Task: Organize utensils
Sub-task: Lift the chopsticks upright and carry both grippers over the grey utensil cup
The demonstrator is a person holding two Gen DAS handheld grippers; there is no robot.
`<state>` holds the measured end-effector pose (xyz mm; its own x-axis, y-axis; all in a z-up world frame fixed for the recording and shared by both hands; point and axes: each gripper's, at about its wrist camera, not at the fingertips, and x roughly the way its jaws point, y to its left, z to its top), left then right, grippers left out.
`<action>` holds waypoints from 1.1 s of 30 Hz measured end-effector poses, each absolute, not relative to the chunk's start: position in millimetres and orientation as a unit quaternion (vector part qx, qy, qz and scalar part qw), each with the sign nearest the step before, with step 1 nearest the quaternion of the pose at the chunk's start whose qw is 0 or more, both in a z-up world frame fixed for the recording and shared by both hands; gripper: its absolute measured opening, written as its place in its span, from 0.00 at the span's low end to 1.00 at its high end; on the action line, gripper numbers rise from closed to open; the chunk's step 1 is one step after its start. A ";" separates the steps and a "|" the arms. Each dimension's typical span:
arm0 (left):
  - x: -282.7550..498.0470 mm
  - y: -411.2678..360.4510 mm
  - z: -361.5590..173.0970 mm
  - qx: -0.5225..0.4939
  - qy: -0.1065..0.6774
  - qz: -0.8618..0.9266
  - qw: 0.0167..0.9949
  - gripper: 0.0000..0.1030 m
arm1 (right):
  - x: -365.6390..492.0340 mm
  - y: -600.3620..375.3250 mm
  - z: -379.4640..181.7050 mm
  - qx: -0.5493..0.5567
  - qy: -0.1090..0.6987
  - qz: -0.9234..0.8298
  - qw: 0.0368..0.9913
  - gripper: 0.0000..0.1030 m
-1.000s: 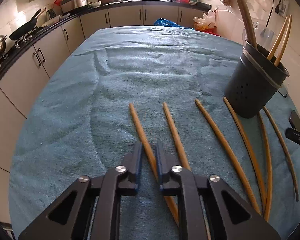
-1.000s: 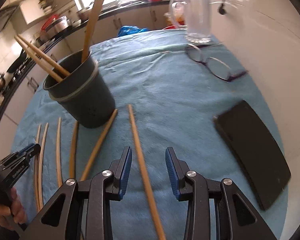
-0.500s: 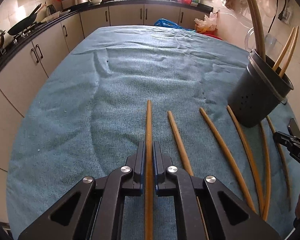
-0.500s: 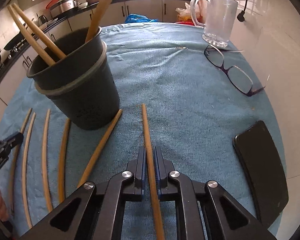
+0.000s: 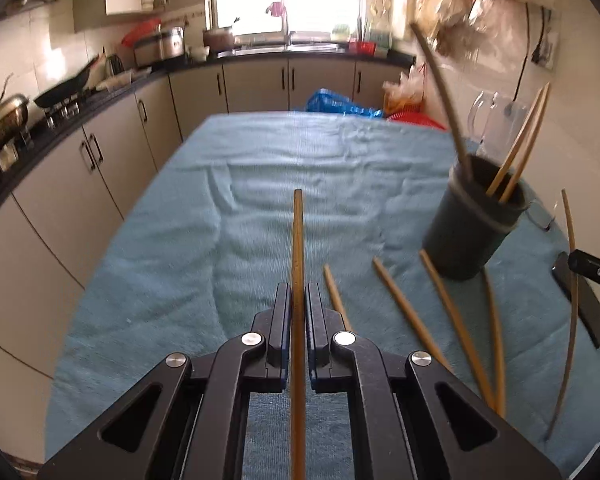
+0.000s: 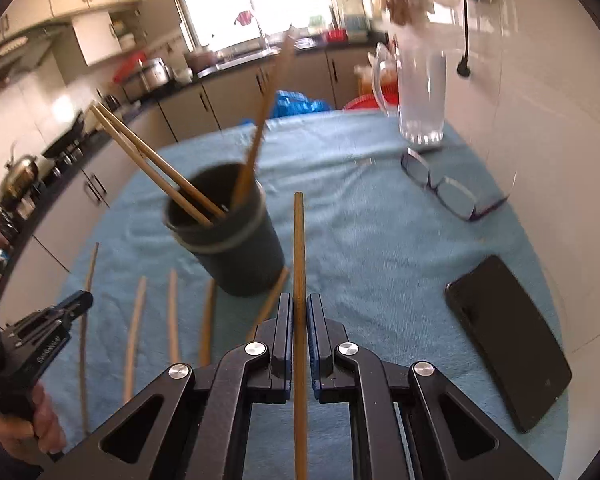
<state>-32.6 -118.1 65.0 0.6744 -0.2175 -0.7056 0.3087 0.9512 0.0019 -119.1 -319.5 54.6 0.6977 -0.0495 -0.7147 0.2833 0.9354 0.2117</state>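
Note:
My left gripper [image 5: 298, 294] is shut on a wooden chopstick [image 5: 298, 240] and holds it above the blue cloth, pointing forward. My right gripper [image 6: 299, 304] is shut on another wooden chopstick [image 6: 299, 248], lifted just right of the dark holder cup [image 6: 224, 232]. The cup also shows in the left wrist view [image 5: 472, 228] at the right and holds three sticks. Several more chopsticks [image 5: 408, 312] lie on the cloth in front of the cup; they also show in the right wrist view [image 6: 172, 316].
A black phone [image 6: 508, 336] lies on the cloth at the right, purple glasses [image 6: 440, 192] and a glass mug [image 6: 420, 92] beyond it by the wall. The table [image 5: 180, 240] is covered in blue cloth. Kitchen counters stand left and behind.
Both grippers closed on a chopstick each a second ago and have since lifted them off the cloth; both views now tilt upward.

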 end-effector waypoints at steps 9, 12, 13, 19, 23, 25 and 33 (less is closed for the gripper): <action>-55.8 -110.6 98.0 0.057 0.331 -0.144 0.931 0.06 | -135.2 -306.5 85.5 0.148 0.337 -0.083 0.926 0.07; -60.5 -109.1 102.8 0.057 0.324 -0.145 0.933 0.06 | -135.8 -304.6 88.0 0.147 0.335 -0.081 0.927 0.07; -60.9 -109.3 103.9 0.056 0.322 -0.144 0.934 0.06 | -136.2 -303.3 88.9 0.147 0.335 -0.080 0.927 0.07; -65.6 -108.4 108.2 0.056 0.315 -0.145 0.936 0.06 | -138.3 -300.0 91.0 0.144 0.333 -0.079 0.929 0.07; -67.9 -106.8 109.5 0.054 0.313 -0.147 0.937 0.06 | -139.3 -297.0 93.5 0.142 0.332 -0.077 0.930 0.07; -69.4 -105.3 111.3 0.051 0.311 -0.148 0.937 0.06 | -139.9 -296.9 94.5 0.141 0.330 -0.077 0.930 0.07; -64.7 -82.1 121.2 -0.001 0.323 -0.178 0.930 0.06 | -144.8 -298.5 99.2 0.147 0.322 -0.079 0.932 0.07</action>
